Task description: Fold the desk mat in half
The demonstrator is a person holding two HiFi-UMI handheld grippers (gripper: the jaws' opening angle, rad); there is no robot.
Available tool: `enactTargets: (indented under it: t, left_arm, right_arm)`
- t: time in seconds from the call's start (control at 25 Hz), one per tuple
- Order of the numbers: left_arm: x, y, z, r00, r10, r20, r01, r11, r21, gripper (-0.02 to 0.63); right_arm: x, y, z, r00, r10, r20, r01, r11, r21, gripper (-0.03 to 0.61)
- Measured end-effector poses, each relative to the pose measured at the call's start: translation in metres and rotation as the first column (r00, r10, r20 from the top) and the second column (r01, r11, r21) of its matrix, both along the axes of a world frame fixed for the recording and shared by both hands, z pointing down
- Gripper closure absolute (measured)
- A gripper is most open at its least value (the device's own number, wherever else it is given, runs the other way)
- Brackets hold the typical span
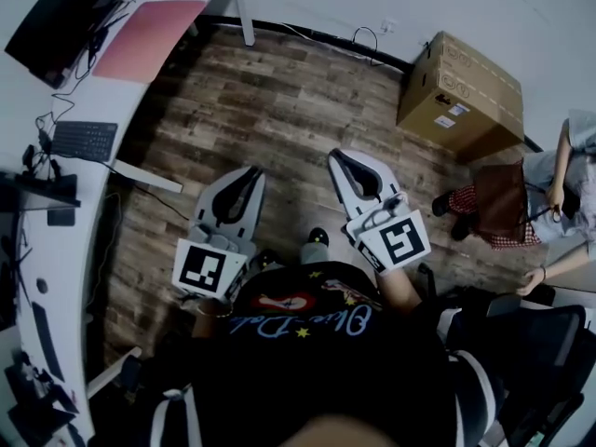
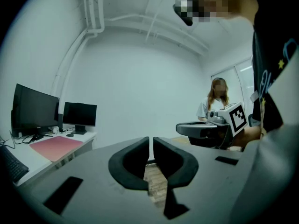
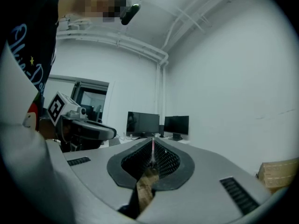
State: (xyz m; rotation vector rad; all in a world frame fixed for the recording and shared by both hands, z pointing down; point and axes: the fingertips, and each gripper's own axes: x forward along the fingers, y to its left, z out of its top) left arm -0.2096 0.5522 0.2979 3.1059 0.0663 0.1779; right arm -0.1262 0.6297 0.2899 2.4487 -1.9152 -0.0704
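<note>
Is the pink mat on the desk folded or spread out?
Spread out: the mat lies flat on the desk, with no fold showing.

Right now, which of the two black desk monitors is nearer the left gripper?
The larger-looking black monitor at the left gripper view's left edge; the second black monitor sits farther back, right of it.

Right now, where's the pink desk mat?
In the head view, the pink desk mat lies flat on the white desk at upper left, beside the black monitor, with the keyboard farther along the desk.
</note>
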Motion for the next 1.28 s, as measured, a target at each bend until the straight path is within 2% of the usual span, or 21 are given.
enactTargets:
  t: [0.2,0.32,0.56,0.76,1.08,1.28]
  left_arm:
    - [0.013,0.001,0.003,0.999,-0.041,0.018,0.041,0.999,0.001,0.603]
    - [0.03,0.005,0.007,0.999,-0.041,0.031,0.041,0.999,-0.002,0.541]
    - [0.062,0.025,0.009,0.998,-0.044,0.055,0.042,0.999,0.034,0.523]
    - [0.076,0.036,0.015,0.996,-0.053,0.075,0.051,0.998,0.028,0.5]
    - [0.095,0.017,0.021,0.997,-0.028,0.074,0.026,0.999,0.021,0.489]
    - [0.122,-0.01,0.021,0.998,0.001,0.062,-0.002,1.0,0.028,0.48]
  right_arm:
    - [0.014,0.001,0.005,0.999,-0.035,0.022,0.035,0.999,-0.001,0.575]
    - [0.028,0.006,0.006,0.999,-0.044,0.016,0.044,0.999,-0.001,0.56]
    - [0.061,0.029,0.01,0.999,-0.039,0.028,0.039,0.999,0.002,0.517]
    - [0.075,0.039,0.016,0.997,-0.047,0.053,0.047,0.999,0.004,0.497]
    - [0.088,0.026,0.024,0.999,-0.02,0.045,0.021,1.0,-0.021,0.477]
    - [0.11,0.005,0.024,0.999,0.007,0.034,-0.006,1.0,-0.028,0.466]
